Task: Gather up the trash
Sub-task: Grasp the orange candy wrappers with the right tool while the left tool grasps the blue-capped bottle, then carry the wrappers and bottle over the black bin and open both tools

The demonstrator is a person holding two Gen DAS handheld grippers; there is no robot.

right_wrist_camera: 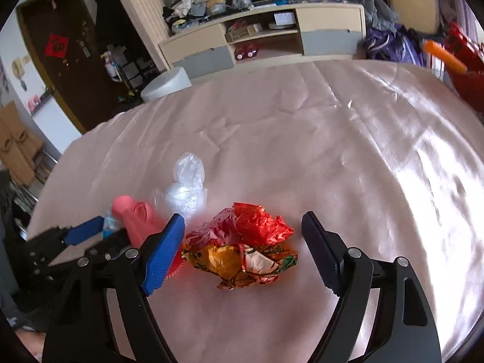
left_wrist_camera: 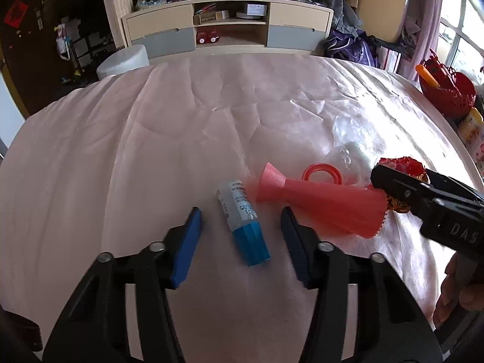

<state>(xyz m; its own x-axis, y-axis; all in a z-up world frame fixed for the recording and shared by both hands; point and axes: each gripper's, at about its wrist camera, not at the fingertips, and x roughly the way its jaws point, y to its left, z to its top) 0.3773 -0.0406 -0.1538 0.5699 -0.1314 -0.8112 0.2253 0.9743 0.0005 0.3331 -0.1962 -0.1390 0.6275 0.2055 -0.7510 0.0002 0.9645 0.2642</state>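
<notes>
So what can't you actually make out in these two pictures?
- Small bottle, left view: label print too small and blurred to read.
- The same bottle, right view: mostly hidden behind the left gripper.
- Red basket, right view: blurred, cut off by the edge.
- Crumpled wrapper, left view: largely hidden by the right gripper.

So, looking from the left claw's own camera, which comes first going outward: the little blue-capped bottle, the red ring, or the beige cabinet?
1. The blue-capped bottle, lying between the fingers of the left claw, untouched.
2. The red ring, farther out and to the right on the pink sheet.
3. The beige cabinet, beyond the sheet's far edge.
</notes>
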